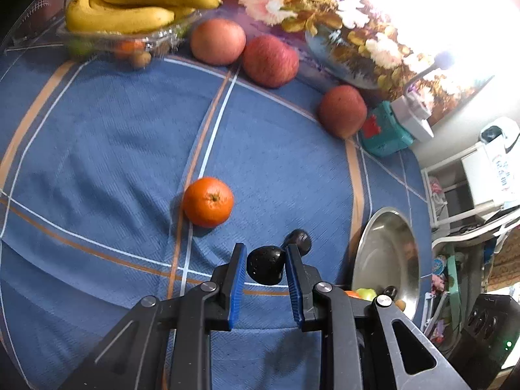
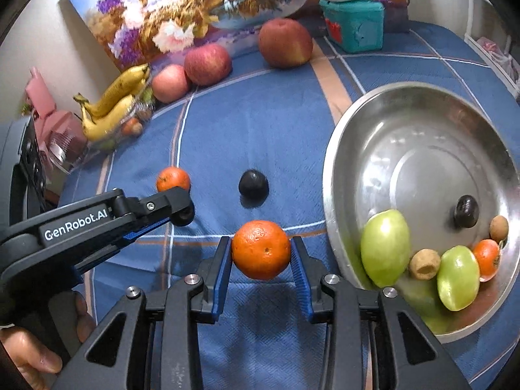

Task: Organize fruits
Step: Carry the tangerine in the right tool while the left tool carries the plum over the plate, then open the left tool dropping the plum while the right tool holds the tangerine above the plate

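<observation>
Left gripper [image 1: 266, 268] is clamped on a dark plum [image 1: 265, 265], blue pads pressing both sides, fruit lifted off the blue checked tabletop [image 1: 97, 162]. A second dark plum [image 1: 299, 240] lies just beyond the fingertips on the cloth. An orange [image 1: 208, 202] sits further out, near the centre stripes. To the right, the steel bowl [image 1: 383, 227] shows edge-on with a few fruits at its near rim.

Right gripper [image 2: 261, 253] is clamped on a mandarin [image 2: 261, 249], pads touching its left and right sides, held above the cloth. Beyond it the loose plum [image 2: 253, 184] rests on the tabletop [image 2: 276, 113], apart from the small orange [image 2: 173, 179], which is partly hidden by the left gripper [image 2: 183, 214] coming in from the left; a hand [image 2: 35, 354] shows at its handle. Right of the mandarin, the steel bowl [image 2: 422, 123] holds two green fruits [image 2: 385, 248], a plum [image 2: 466, 211], a small orange [image 2: 486, 259] and two brownish round fruits [image 2: 424, 264].

At the far edge, three apples [image 2: 208, 64] line up against a flower painting [image 2: 182, 9]. Bananas [image 2: 113, 107] lie on a clear plastic tray [image 1: 130, 37] at far left, with small fruits inside. A teal box [image 2: 354, 26] with a white item on top stands near the rightmost apple [image 2: 285, 43].
</observation>
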`<state>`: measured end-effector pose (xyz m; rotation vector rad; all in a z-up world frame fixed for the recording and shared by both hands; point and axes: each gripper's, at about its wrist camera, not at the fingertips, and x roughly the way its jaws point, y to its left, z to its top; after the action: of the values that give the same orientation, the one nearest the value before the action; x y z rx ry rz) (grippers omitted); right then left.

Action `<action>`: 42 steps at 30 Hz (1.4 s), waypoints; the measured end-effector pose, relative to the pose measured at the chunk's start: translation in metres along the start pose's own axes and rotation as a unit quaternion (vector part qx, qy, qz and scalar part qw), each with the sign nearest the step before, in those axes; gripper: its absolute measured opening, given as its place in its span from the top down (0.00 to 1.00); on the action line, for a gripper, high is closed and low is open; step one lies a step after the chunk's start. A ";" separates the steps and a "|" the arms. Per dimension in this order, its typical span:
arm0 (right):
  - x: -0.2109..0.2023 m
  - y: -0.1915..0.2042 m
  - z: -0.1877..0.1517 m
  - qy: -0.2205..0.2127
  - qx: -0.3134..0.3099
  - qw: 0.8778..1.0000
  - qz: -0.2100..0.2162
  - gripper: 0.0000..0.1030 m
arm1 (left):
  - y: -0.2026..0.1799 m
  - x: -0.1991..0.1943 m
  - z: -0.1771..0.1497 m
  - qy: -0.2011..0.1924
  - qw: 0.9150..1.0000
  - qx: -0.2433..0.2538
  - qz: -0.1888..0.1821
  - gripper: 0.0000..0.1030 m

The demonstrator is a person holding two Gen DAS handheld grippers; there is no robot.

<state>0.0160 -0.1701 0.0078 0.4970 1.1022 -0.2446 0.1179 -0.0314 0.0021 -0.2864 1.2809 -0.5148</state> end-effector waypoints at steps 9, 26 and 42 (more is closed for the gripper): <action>-0.031 -0.037 0.009 -0.041 0.052 0.998 -0.019 0.64 | -0.012 -0.017 -0.003 -0.008 1.000 0.009 -0.020 0.75; -0.057 -0.111 0.006 -0.071 0.127 0.982 -0.119 0.64 | -0.102 0.021 -0.045 0.005 0.988 0.131 -0.086 0.75; -0.040 -0.106 0.001 -0.046 0.114 0.986 -0.116 0.64 | -0.109 0.039 -0.054 0.004 0.985 0.143 -0.096 0.73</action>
<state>-0.0468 -0.2644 0.0163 0.5542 1.0459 -0.5980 0.0511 -0.1407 0.0070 -0.1659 1.1749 -0.8560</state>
